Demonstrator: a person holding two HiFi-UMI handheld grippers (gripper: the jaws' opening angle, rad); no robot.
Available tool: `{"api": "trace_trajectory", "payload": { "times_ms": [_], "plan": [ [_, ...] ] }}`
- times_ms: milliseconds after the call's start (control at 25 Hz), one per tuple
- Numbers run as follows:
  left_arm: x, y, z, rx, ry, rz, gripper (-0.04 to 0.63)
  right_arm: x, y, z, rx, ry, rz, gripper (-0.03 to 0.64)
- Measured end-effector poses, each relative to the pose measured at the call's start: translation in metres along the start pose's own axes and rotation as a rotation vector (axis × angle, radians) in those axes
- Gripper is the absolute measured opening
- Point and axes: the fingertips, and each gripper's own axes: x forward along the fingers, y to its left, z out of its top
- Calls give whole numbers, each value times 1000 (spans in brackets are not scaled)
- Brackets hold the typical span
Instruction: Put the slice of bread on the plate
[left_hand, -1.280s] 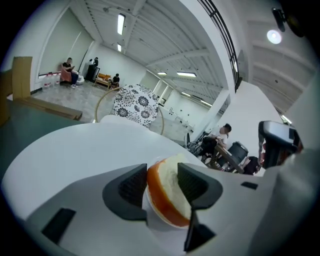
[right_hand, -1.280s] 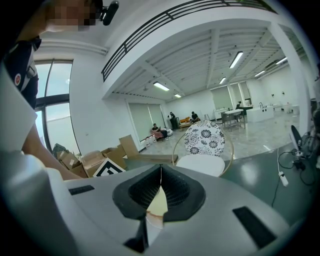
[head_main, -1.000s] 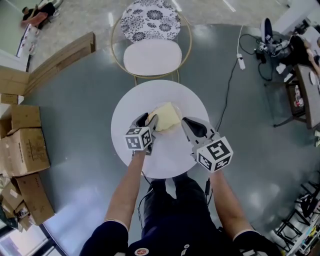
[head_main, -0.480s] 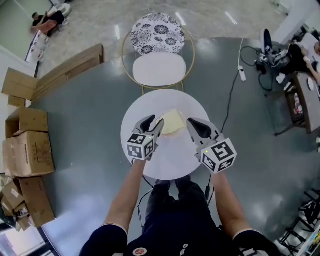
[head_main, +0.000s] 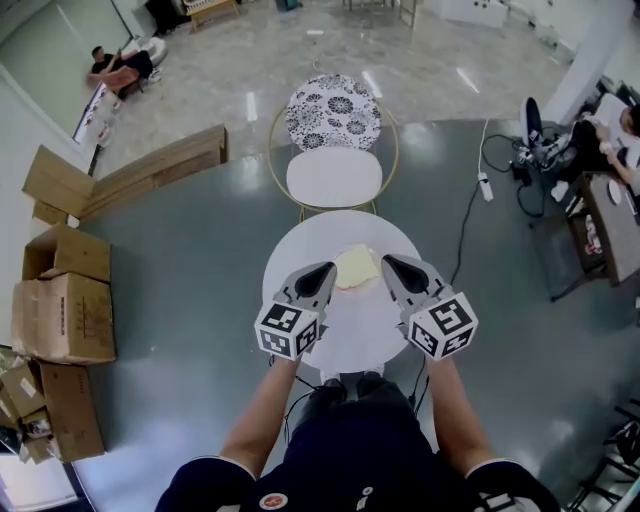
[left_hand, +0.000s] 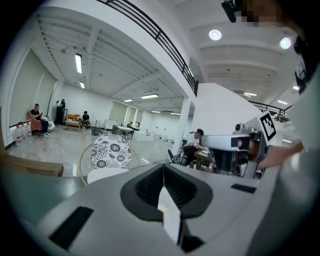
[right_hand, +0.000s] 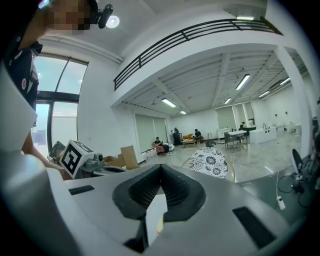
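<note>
The pale yellow slice of bread (head_main: 356, 267) lies flat near the far side of the round white table (head_main: 345, 335). I cannot make out a plate against the white top. My left gripper (head_main: 322, 272) hangs above the table just left of the bread, jaws shut and empty. My right gripper (head_main: 393, 264) hangs just right of the bread, also shut with nothing in it. In the left gripper view the left gripper (left_hand: 163, 172) points level across the room, its jaws pressed together. In the right gripper view the right gripper (right_hand: 160, 172) looks the same. Neither touches the bread.
A chair (head_main: 334, 175) with a white seat and flowered back stands right behind the table. Cardboard boxes (head_main: 65, 295) pile up at the left. A cable and power strip (head_main: 485, 185) lie on the floor at the right, near a desk (head_main: 600, 215).
Both grippers have lifted up off the table. The left jaws, open beside the bread before, have come together empty. The bread has stayed on the table.
</note>
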Motion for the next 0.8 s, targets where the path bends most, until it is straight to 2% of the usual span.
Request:
{"api": "trace_trajectory", "payload": {
  "times_ms": [360,800],
  "plan": [
    [-35,-35,49,85,-88,-59,6,-14,32,21,-64,-35,11,8],
    [-55,-64,78,106,-151,-125,6,-25,57,58,-92,-110,22,8]
  ]
}}
